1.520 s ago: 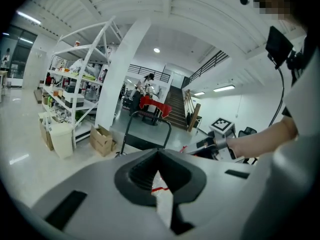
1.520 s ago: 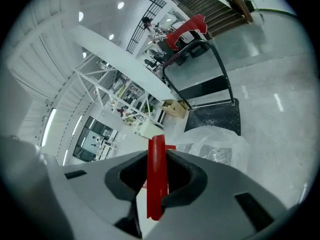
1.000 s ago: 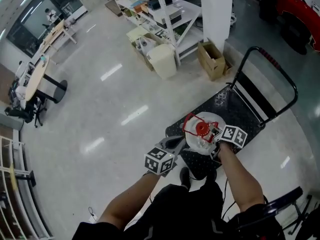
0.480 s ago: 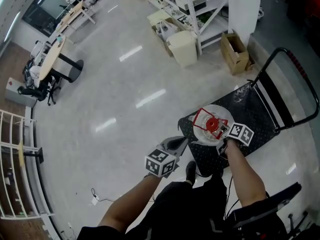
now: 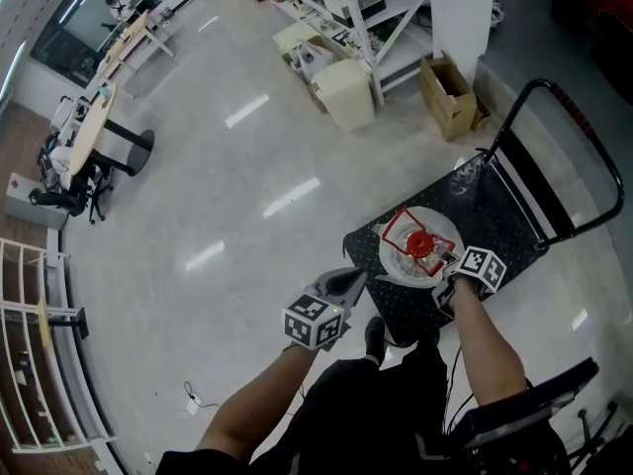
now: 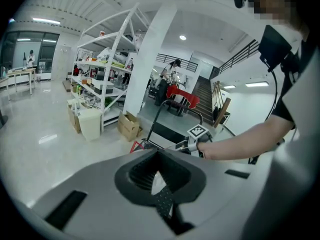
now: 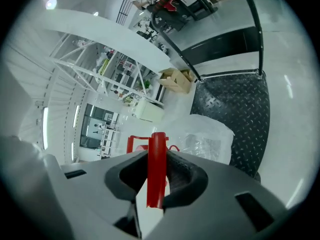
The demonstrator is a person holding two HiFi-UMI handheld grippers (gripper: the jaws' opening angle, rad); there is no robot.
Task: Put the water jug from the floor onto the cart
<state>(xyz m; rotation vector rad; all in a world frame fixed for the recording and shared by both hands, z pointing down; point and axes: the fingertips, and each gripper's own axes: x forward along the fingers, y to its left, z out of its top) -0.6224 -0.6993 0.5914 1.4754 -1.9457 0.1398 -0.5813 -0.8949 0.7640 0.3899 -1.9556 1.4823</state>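
Pinching water jug [image 7: 207, 141] handle [image 7: 156, 174], right gripper [image 7: 155, 156] above cart [image 5: 514, 211], left gripper [image 5: 344, 283] jaws together

water jug [image 5: 404, 257] of clear, wrinkled-looking plastic, with a glossy red plastic handle [image 7: 156, 164]; cart [image 5: 495, 211] deck black, rough diamond-tread metal; floor [image 5: 227, 196] smooth and glossy, mirroring the lights; box [image 5: 447, 99] matt brown cardboard; right tongs [image 7: 155, 181] matt grey plastic, pads [image 7: 182, 176] ribbed black.

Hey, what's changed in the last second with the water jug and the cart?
The right gripper, shut on the red handle of the clear plastic water jug, has lowered it toward the black cart. Its grip is unchanged, and the left gripper stays shut and empty nearby.
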